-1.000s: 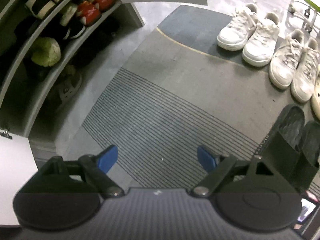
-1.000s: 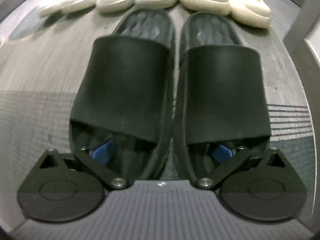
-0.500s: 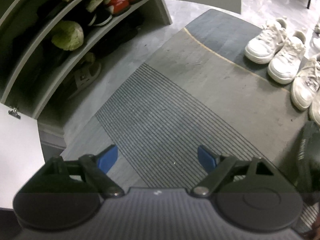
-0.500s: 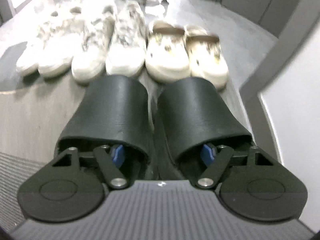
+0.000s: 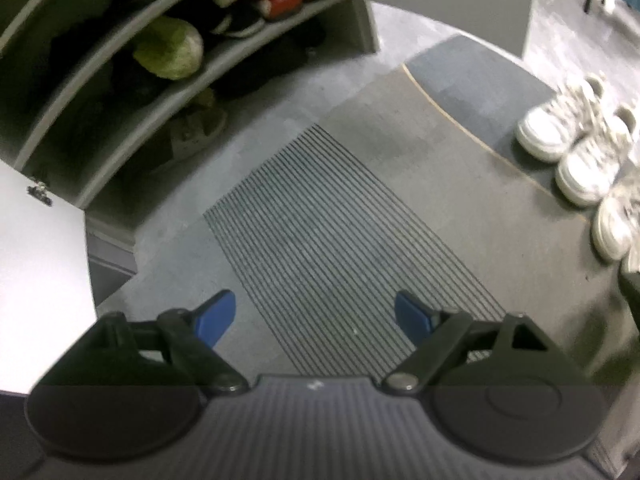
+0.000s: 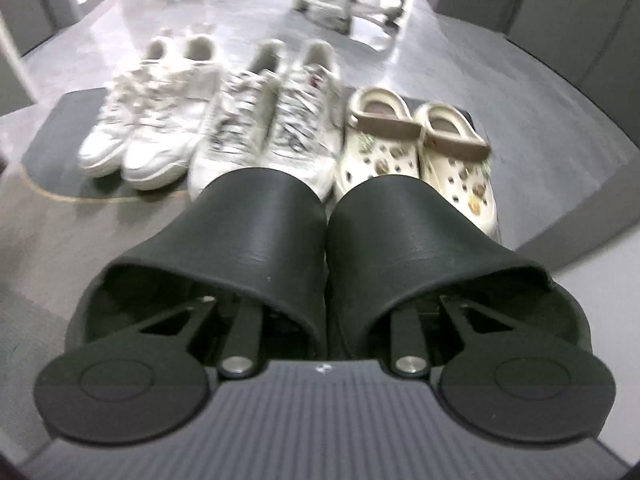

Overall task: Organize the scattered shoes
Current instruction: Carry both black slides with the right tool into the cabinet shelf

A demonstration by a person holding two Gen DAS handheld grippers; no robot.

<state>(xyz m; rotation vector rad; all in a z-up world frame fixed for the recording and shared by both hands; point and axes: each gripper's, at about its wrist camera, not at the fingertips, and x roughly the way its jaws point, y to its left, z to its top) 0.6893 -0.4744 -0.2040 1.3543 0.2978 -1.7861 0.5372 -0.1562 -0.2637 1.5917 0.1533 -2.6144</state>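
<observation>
Right gripper (image 6: pixel 326 316) is pinching the black slippers (image 6: pixel 320 240) together, having just closed inside their straps, toes pointing away toward the white sneakers (image 6: pixel 208 120); the empty, wide-open left gripper (image 5: pixel 316 316) is facing the shelf (image 5: pixel 192 80).

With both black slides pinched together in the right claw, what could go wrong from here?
1. The right claw pinches only the inner walls of the two black slides; its pads are hidden under the straps, so one slide might slip out.
2. The dangling slides may brush the cream clogs below them.
3. The left claw is open and empty, so nothing supports the slides.
</observation>
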